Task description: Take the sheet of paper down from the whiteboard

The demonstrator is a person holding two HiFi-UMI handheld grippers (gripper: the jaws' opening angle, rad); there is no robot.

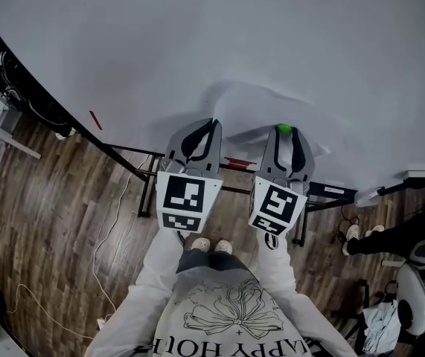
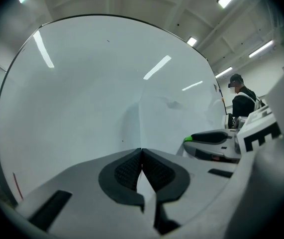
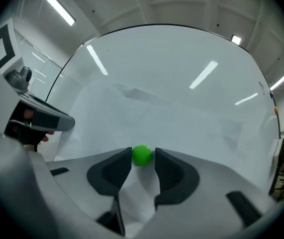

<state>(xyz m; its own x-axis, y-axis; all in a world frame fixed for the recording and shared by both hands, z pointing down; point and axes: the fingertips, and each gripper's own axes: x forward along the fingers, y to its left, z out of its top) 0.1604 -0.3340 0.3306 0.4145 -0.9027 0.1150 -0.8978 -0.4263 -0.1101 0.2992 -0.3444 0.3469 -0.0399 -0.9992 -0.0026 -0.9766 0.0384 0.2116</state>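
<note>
White sheet of paper point(image 1: 260, 106) hangs rumpled against a whiteboard point(image 1: 197, 43) at the centre of the head view, with both hand-held grippers raised to its lower part. The left gripper point(image 2: 142, 152) has its jaws pressed together on the sheet's left edge. In the left gripper view, that edge runs as a straight vertical line down the middle of the frame into the dark pads point(image 2: 128, 172), and a wedge of paper shows below them.

The right gripper point(image 3: 142, 157) holds a round green magnet point(image 1: 284, 130), which sits snug between the two jaw tips and touches both. In the right gripper view, at lower centre, the magnet rests on the creased sheet. The two grippers stand side by side, near each other, with the left at centre left of the head view and the right at centre right.

Dark wood floor point(image 1: 56, 222) fills the lower left of the head view, and a thin white cable point(image 1: 112, 233) trails across it. The wearer's pale shoes point(image 1: 211, 245) show at lower centre. At the right edge of the left gripper view, a second person point(image 2: 242, 103) in dark clothes stands beyond the board.
</note>
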